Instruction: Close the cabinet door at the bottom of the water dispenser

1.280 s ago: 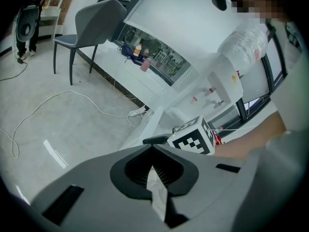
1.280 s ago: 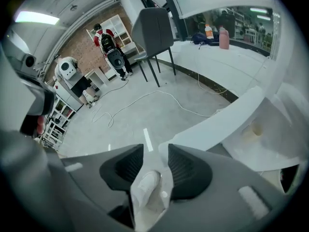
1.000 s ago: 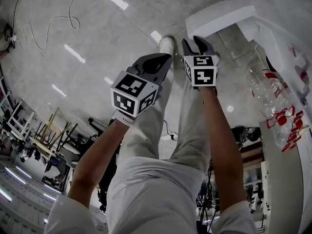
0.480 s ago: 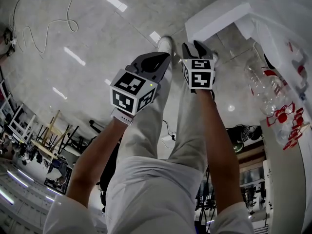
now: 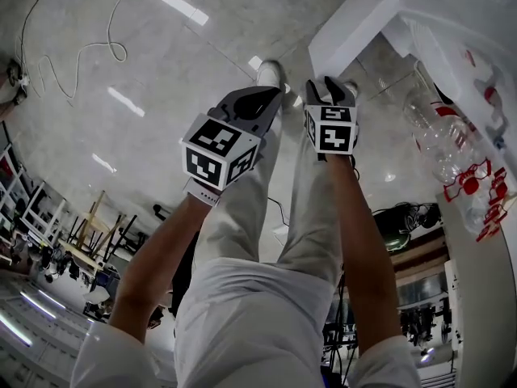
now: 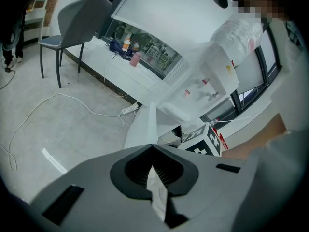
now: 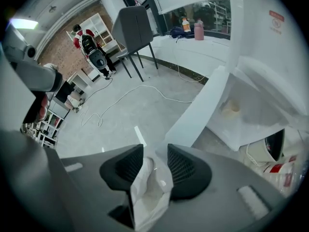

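The water dispenser stands at the right with a clear bottle on top and red taps. Its white bottom cabinet door stands swung open over the floor, just beyond my right gripper. That gripper's jaws stand a little apart and hold nothing. In the right gripper view the door runs ahead of the right gripper, with the open cabinet to its right. My left gripper hangs shut over the person's left trouser leg, away from the door.
The person's white trouser legs and shoes are below both grippers. Cables and a power strip lie on the grey floor. A grey chair stands farther off, and another person is at the far shelves.
The view has shifted slightly, so the open door sits closer above the right gripper. Both grippers stay in nearly the same place over the legs.
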